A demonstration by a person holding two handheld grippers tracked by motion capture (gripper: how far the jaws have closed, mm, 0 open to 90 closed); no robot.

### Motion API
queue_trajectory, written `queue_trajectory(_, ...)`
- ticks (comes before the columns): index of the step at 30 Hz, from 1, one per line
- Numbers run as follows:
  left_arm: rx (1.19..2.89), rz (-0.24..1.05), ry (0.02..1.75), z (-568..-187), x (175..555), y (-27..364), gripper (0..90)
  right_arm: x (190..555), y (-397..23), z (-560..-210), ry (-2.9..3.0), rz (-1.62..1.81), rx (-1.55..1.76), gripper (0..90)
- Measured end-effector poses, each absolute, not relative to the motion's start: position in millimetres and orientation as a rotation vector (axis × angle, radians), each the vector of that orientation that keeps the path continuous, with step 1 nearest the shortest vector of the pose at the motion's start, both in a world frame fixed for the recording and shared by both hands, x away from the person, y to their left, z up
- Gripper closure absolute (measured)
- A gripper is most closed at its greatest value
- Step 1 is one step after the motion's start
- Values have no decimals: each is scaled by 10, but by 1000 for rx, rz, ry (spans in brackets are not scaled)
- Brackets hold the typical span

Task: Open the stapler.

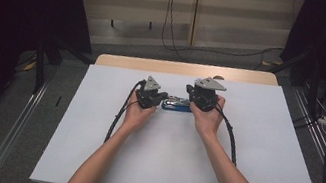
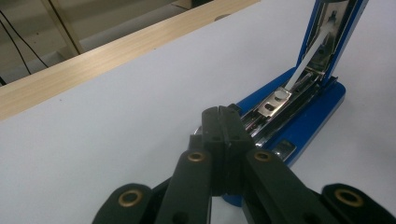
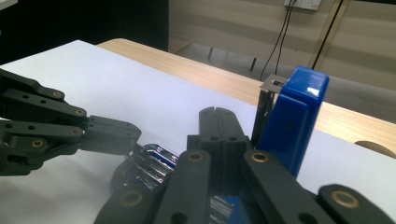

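1. a white sheet covers the desk (image 1: 247,177), with a strip of bare wood along its far edge; grey floor, cables and pale wall panels lie beyond
2. a blue stapler (image 1: 174,105) sits on the sheet near the far middle of the desk, its lid (image 3: 293,116) swung upright and the metal rail (image 2: 275,100) bared
3. the left gripper (image 2: 223,114), just left of the stapler, has its fingers clenched together, tips at the rail's front end
4. the right gripper (image 3: 217,116), just right of the stapler, has its fingers clenched too, beside the raised lid; whether they touch it i cannot tell

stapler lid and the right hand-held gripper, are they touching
Cannot tell. In the right gripper view the raised blue stapler lid stands right beside the shut right hand-held gripper, but neither contact nor a gap shows plainly.
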State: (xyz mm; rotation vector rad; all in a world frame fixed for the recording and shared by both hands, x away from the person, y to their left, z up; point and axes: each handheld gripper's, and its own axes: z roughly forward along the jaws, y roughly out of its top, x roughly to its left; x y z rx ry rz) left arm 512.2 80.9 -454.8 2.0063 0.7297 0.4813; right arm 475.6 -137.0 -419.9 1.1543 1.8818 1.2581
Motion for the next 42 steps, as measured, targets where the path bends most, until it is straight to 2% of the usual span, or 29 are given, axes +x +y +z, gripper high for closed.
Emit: queue_trajectory(42,2005,494,723,-4555,5108,806,900,4700,-1645,-4238,1858,1233,1176,900)
